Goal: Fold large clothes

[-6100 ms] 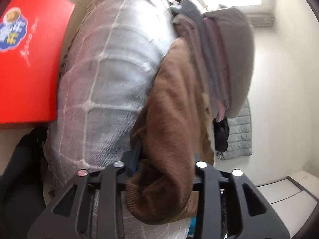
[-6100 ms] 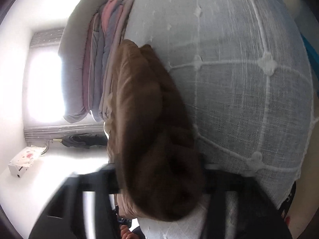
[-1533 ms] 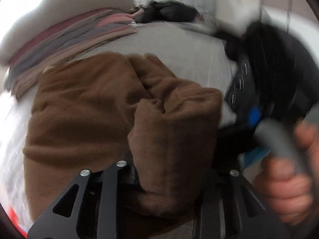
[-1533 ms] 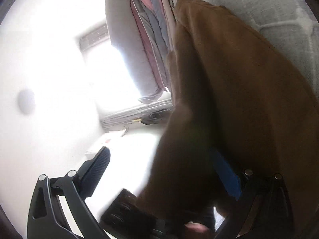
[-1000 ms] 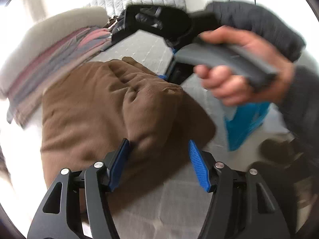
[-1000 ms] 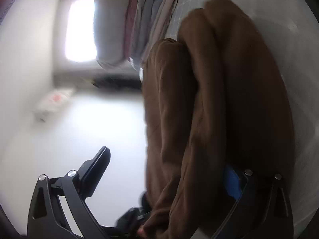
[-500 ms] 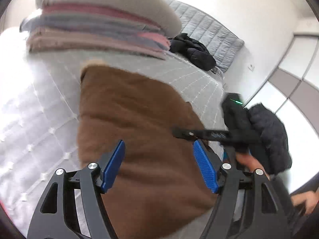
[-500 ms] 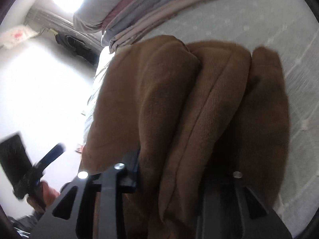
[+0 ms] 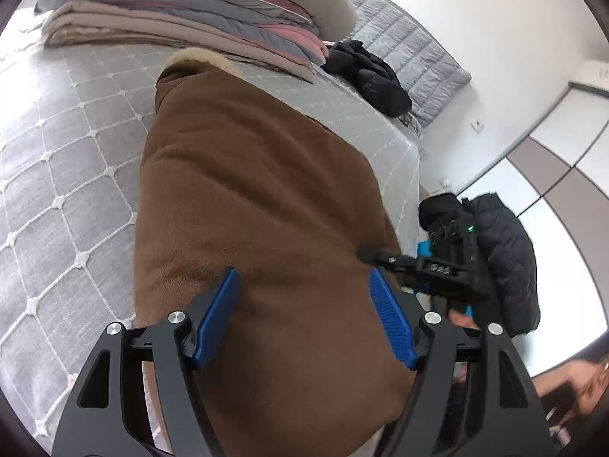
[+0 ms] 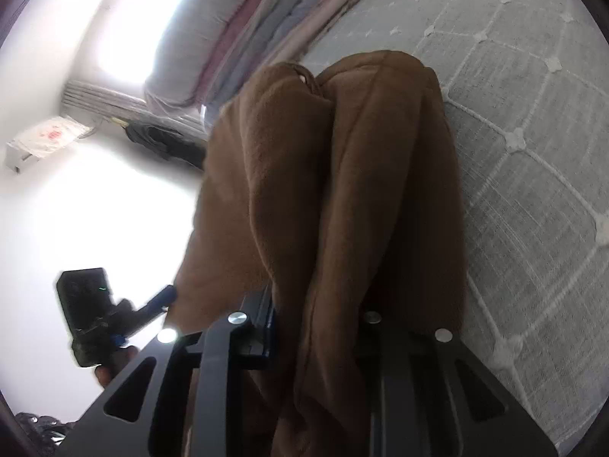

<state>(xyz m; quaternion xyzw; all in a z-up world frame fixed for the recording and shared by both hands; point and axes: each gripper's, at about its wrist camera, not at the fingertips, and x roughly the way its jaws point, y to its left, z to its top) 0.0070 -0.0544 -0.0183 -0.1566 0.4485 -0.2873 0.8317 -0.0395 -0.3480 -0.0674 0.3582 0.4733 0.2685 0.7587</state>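
The right gripper (image 10: 316,316) is clamped on a thick bunch of the brown garment (image 9: 259,205), its fingers pressed into the folds, while the left gripper (image 9: 304,304) hovers spread wide above the garment's near end, its blue pads (image 9: 217,316) holding nothing. By my reading, the folding is well along: the garment lies as a long doubled bundle on the bed (image 9: 68,160), and the next move calls for laying the gripped layers down square on the rest, then letting go without dragging them askew. The bundle's near end sits close to the bed's near edge, and its right flank runs close to the bed's right edge, so cloth could slip off there. To the left the grey quilted cover lies bare. Beyond the garment's fleecy collar, stacked bedding (image 9: 182,11) closes the far side, with a black jacket (image 9: 365,72) toward the far right corner.
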